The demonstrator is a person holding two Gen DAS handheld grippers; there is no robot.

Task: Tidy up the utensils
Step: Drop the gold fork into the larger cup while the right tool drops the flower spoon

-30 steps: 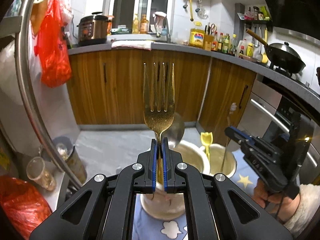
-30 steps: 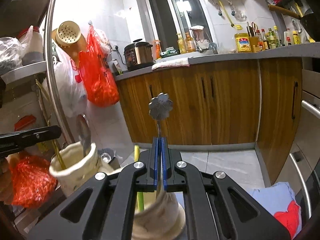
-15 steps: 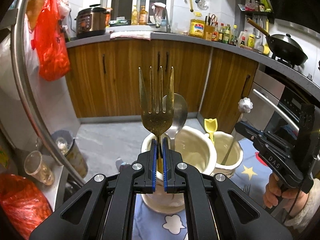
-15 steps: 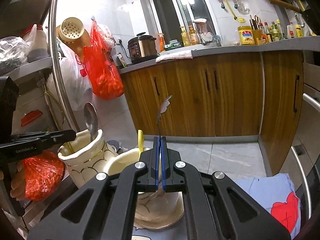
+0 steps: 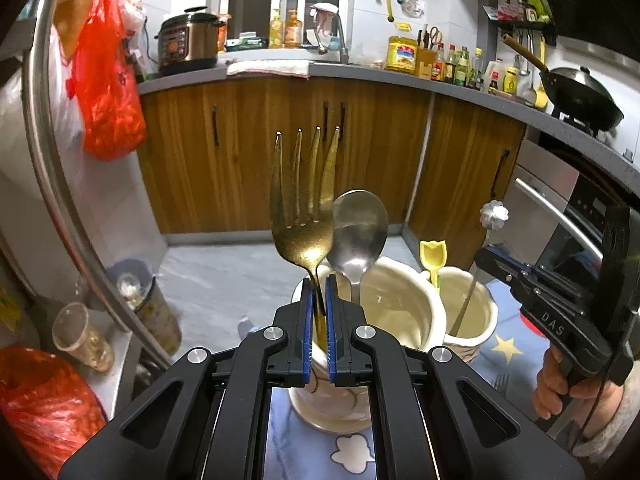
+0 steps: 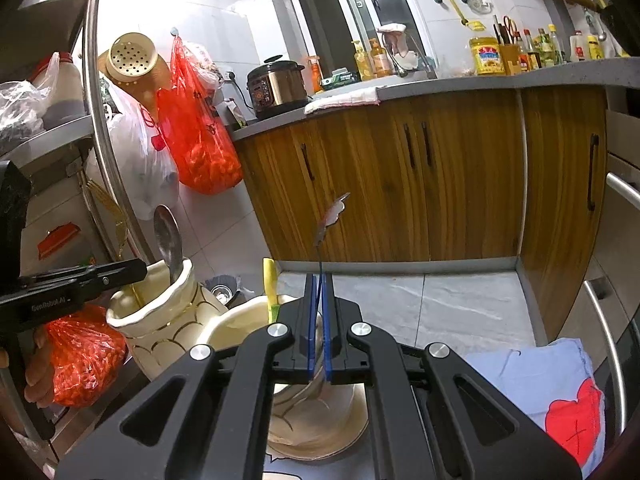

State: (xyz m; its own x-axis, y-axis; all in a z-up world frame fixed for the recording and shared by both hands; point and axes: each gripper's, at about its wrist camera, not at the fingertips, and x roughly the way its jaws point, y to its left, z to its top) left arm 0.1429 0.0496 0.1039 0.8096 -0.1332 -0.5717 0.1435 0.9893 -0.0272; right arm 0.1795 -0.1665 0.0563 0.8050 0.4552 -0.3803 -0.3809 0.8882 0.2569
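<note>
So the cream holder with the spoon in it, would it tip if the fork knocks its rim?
Possibly. The cream ceramic holder stands tall and upright on the blue cloth, so a rim knock has leverage. It looks thick-walled and heavy, which helps. The gold fork, pinched in the left gripper, is stiff and won't give.

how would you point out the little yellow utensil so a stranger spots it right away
Start at the two cream ceramic holders on the blue patterned cloth. The yellow utensil stands in the right-hand holder. Its tulip-shaped plastic top sets it apart from the metal spoon and the flower-topped stirrer.
</note>
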